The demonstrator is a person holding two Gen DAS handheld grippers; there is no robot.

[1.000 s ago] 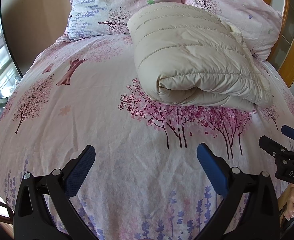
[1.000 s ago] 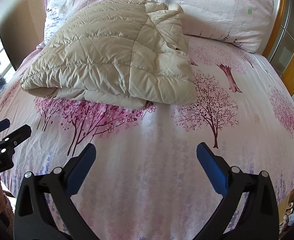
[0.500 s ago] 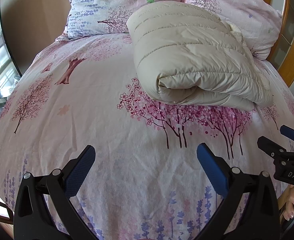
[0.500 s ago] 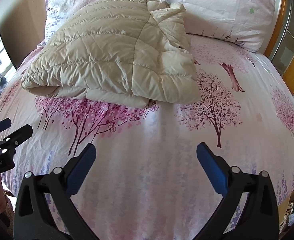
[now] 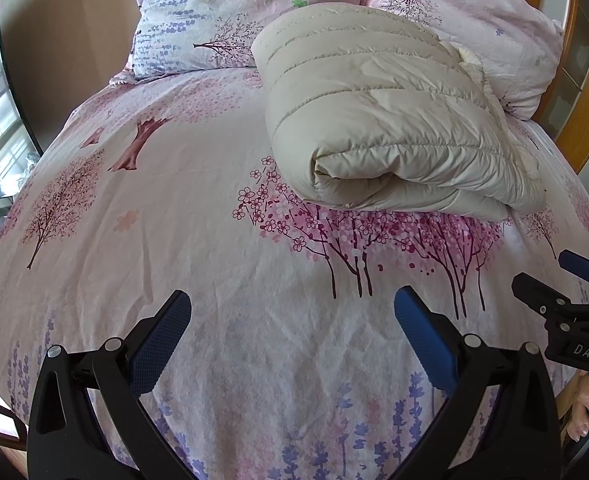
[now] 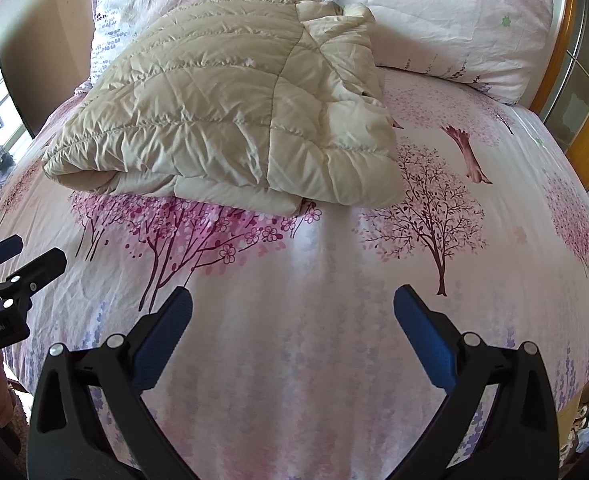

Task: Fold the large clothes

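While both pairs of fingers are hanging spread wide and holding nothing above the near half of the bed (image 5: 198,264), a cream quilted jacket (image 5: 390,120) is lying folded into a thick bundle at the far end, its back edge resting against the two floral pillows (image 5: 230,16). From the left gripper (image 5: 292,334), the bundle is sitting ahead and off to the right, well apart from the blue pads, with its rolled near edge facing the camera. From the right gripper (image 6: 292,334), the jacket (image 6: 230,108) is sitting ahead and off to the left, again well apart, so the garment is lying between the two tools and farther up the mattress (image 6: 474,280) than either. Its long axis is running roughly left to right across the bed. Neither gripper is looking clearly nearer; the near-left rolled corner is falling on the left gripper's side, and the looser layered corner at near right on the right gripper's side. Judging from how compact the bundle is, the folding is appearing largely done, and any further fold would be calling for both tools to travel forward and inward.
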